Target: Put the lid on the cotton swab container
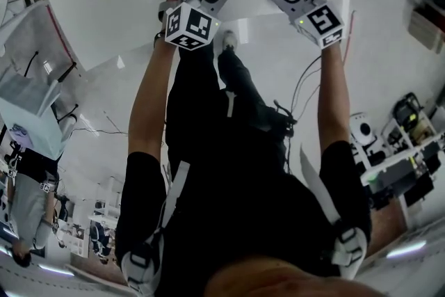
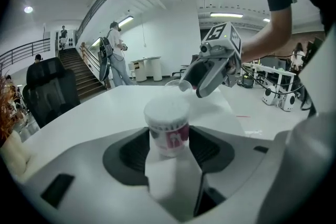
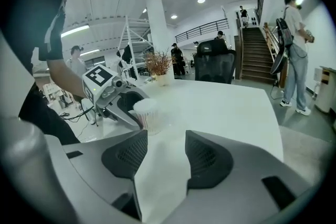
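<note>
Closing left tongs point(image 2: 169, 140) round cotton swab container point(image 2: 167, 115), opening empty right tongs point(image 3: 166, 139) beside clear lid point(image 2: 175, 84); probably pre-grasp, next pinch lid rim level.

Smooth matt white table point(image 2: 100, 107); cotton swab container point(image 2: 167, 128) of translucent, smooth plastic.

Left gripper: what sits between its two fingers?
In the left gripper view, the cotton swab container stands between the left gripper's closing fingers.

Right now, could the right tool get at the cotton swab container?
Probably yes: the right tool, jaws opening and empty, faces the container across open table; the left tool's closing jaws flank its sides.
</note>
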The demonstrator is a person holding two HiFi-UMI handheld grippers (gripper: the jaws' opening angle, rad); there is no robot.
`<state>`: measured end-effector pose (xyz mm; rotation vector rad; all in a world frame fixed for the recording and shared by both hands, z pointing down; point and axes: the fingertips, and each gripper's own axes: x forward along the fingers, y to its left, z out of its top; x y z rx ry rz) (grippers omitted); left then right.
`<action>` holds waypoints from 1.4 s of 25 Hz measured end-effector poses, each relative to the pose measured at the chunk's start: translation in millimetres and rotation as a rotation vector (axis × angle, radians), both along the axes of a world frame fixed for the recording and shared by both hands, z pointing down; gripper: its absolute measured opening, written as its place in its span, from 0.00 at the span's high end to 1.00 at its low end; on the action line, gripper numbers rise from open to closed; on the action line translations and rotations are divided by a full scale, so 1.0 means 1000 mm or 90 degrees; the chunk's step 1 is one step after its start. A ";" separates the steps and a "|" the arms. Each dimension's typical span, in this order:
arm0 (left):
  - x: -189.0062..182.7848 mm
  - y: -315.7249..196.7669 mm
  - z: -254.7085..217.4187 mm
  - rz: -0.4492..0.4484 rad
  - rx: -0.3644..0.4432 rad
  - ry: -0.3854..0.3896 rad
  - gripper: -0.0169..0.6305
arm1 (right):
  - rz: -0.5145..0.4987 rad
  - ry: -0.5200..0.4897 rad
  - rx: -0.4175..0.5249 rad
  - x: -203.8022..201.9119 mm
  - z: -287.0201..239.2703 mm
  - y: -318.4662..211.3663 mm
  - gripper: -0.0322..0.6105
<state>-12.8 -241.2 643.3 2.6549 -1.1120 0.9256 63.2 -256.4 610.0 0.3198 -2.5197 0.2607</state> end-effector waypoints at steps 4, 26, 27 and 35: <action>0.001 0.001 -0.001 0.031 -0.010 0.005 0.62 | -0.044 0.010 0.010 -0.005 0.001 -0.002 0.64; 0.001 0.004 -0.002 0.127 -0.029 -0.004 0.62 | -0.150 0.003 0.052 -0.021 -0.018 0.012 0.62; 0.001 0.004 -0.002 0.127 -0.028 -0.003 0.62 | -0.152 0.000 0.054 -0.023 -0.021 0.013 0.62; 0.001 0.004 -0.001 0.133 -0.025 -0.003 0.62 | -0.187 -0.008 0.061 -0.039 -0.032 0.016 0.61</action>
